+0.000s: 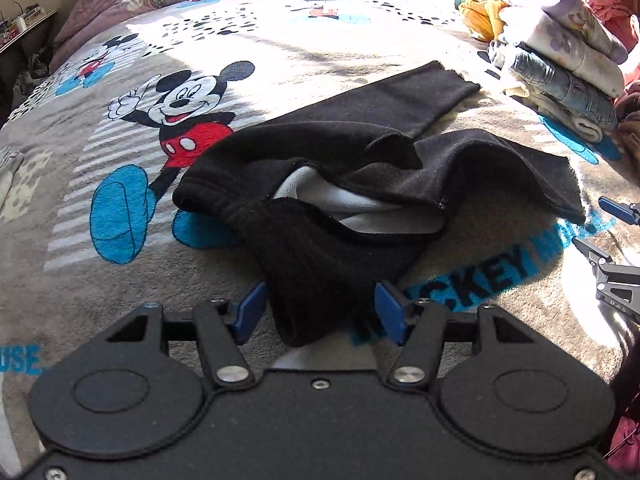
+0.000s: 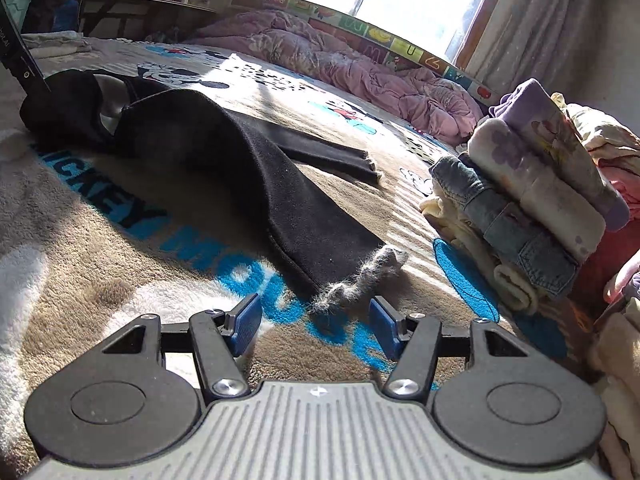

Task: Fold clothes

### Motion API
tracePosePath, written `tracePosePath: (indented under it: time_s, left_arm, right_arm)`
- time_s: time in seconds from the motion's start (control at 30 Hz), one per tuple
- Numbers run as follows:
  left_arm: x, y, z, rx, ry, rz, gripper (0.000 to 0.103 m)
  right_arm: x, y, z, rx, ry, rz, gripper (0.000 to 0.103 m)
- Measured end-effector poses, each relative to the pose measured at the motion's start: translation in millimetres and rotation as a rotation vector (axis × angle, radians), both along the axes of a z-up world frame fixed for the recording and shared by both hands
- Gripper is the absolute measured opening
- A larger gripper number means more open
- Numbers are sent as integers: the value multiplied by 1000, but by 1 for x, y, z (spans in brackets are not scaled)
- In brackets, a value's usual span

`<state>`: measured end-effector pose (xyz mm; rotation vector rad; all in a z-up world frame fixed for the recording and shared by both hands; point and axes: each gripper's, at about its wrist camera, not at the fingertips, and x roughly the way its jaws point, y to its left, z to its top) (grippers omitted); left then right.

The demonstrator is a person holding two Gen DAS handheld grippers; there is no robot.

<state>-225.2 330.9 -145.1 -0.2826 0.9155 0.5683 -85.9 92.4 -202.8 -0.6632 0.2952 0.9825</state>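
Black trousers (image 1: pixel 320 184) lie crumpled across the Mickey Mouse blanket (image 1: pixel 120 80) on the bed, white lining showing at the waist. Left gripper (image 1: pixel 320 312) has its fingers (image 1: pixel 250 312) spread, the waistband between them; whether they press it I cannot tell. Right gripper (image 2: pixel 314 324) is released, straddling a frayed cuff (image 2: pixel 360 276). Folded clothes (image 2: pixel 520 208) are stacked near the bed's right edge, partly cut off.

blanket (image 2: pixel 100 240) left: free | folded stack (image 2: pixel 532 216) blocks right | quilt (image 2: pixel 360 64) behind

Black trousers (image 1: pixel 320 184), white lining
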Motion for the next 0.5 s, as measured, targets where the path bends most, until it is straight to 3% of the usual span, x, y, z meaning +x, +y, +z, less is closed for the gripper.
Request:
tracePosePath:
  time_s: [0.07,0.17,0.3,0.37,0.43,0.5]
  left_arm:
    - [3,3,-4,-4,0,5,59]
    - [7,4,-11,8,14,2,59]
    - [9,8,-14,0,11,6,59]
    - [10,11,-16,-6,10,11,52]
    - [10,14,-16,3,19,14,30]
    - [6,17,-12,-10,-1,21,25]
  right_arm:
    - [-4,5,-3,-28,-94,24,62]
    - [-3,16,-7,-67,-166,50,65]
    - [9,31,-3,-90,-133,35,65]
    - [14,35,-1,-95,-105,40,57]
    - [15,40,0,-105,-81,49,25]
    - [15,47,1,-118,-67,46,13]
